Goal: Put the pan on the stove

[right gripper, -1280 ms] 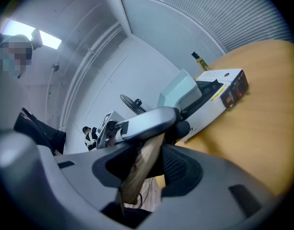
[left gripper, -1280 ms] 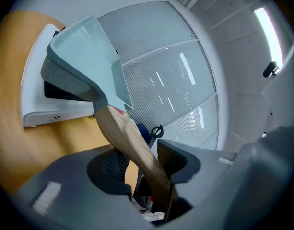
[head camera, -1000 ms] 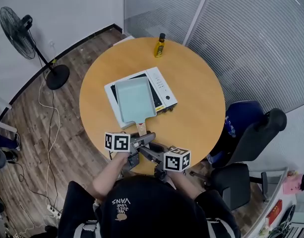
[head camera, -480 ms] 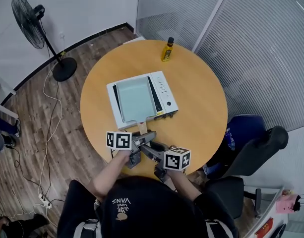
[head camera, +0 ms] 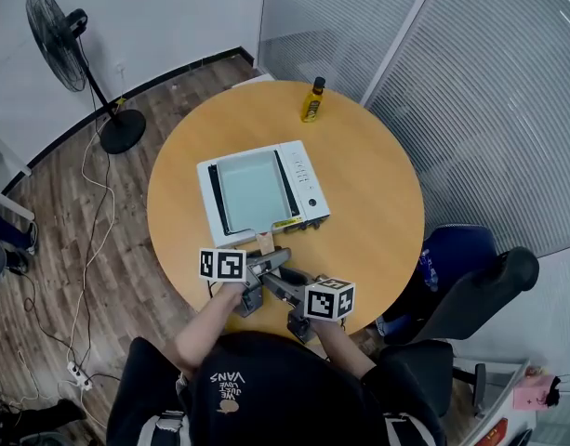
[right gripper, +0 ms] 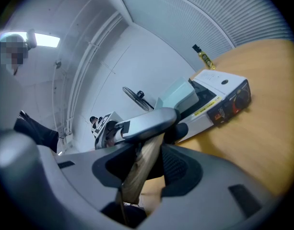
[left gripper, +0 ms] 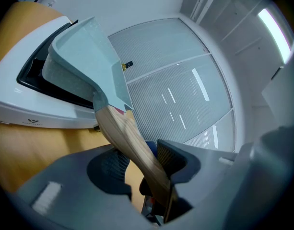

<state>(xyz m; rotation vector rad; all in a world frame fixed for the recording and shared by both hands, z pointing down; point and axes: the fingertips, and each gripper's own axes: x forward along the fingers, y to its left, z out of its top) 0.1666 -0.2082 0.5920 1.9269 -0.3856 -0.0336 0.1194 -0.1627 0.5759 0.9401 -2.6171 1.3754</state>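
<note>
Both pairs of jaws are clamped on the wooden handle [left gripper: 130, 138] of the pan [head camera: 250, 182], the left gripper [left gripper: 142, 164] and the right gripper [right gripper: 147, 169] meeting near the table's [head camera: 377, 221] near edge. Rectangular, shallow and pale blue-green, the pan sits over the black top of the white stove [head camera: 306, 182] at the table's middle. Whether it rests there I cannot tell. Its handle juts toward the near edge.
</note>
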